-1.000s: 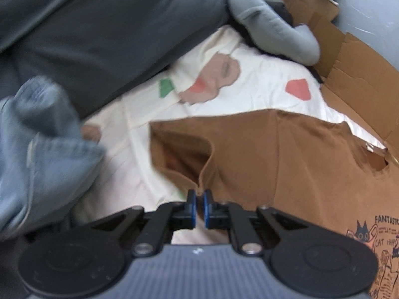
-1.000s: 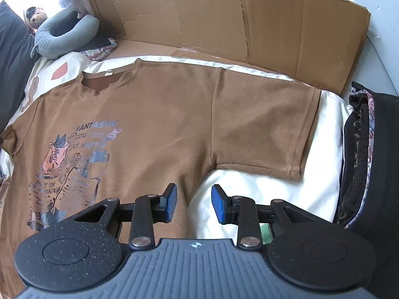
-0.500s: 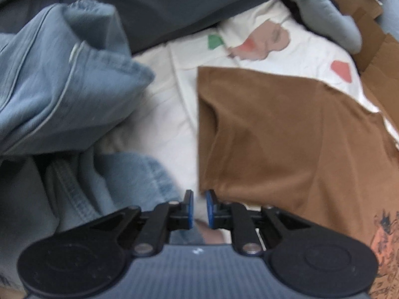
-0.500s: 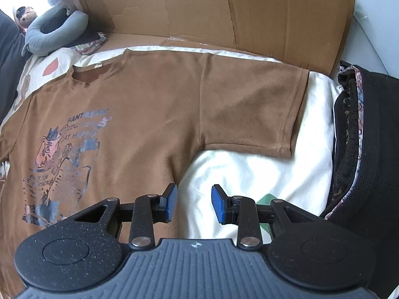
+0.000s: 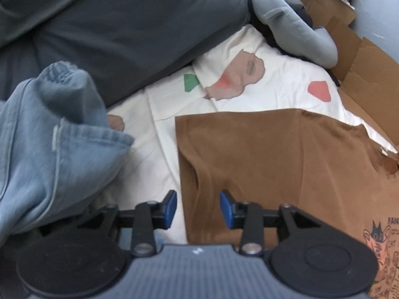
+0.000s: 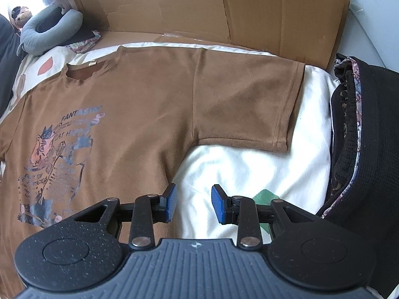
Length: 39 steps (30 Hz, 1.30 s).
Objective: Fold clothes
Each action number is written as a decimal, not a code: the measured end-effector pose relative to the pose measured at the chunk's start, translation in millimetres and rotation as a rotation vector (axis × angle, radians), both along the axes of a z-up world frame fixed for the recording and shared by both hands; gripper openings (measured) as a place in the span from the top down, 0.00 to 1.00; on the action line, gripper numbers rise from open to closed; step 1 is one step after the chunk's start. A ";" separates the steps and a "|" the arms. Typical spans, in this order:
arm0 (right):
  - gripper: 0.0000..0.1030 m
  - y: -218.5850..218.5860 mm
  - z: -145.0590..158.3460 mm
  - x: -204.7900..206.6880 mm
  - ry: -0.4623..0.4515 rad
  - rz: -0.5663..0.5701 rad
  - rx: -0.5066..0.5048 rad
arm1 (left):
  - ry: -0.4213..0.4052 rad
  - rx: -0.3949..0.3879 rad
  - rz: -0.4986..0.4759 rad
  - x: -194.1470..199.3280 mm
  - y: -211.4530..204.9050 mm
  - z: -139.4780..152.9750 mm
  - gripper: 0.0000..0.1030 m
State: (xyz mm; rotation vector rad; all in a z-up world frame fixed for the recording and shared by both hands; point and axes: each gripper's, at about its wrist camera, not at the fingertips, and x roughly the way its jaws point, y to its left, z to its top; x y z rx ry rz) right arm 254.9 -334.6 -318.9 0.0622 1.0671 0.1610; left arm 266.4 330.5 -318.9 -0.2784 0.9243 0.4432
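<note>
The brown shirt lies spread flat, print side up, on the white sheet, with both sleeves out and the collar toward the cardboard. The left gripper has its jaws apart, over the edge of the shirt's sleeve, and holds nothing. The right gripper also stands with jaws apart and empty, over the sheet just beside the shirt's side seam, below the other sleeve. I judge that the shirt is laid out and ready for folding. A next move would need each gripper to close on a shirt edge. Jeans lie nearby on the left.
</note>
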 end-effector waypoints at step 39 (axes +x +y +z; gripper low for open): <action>0.63 -82.4 -46.7 30.5 0.027 -0.331 0.142 | 0.137 0.082 -0.238 -39.6 -82.2 -10.8 0.59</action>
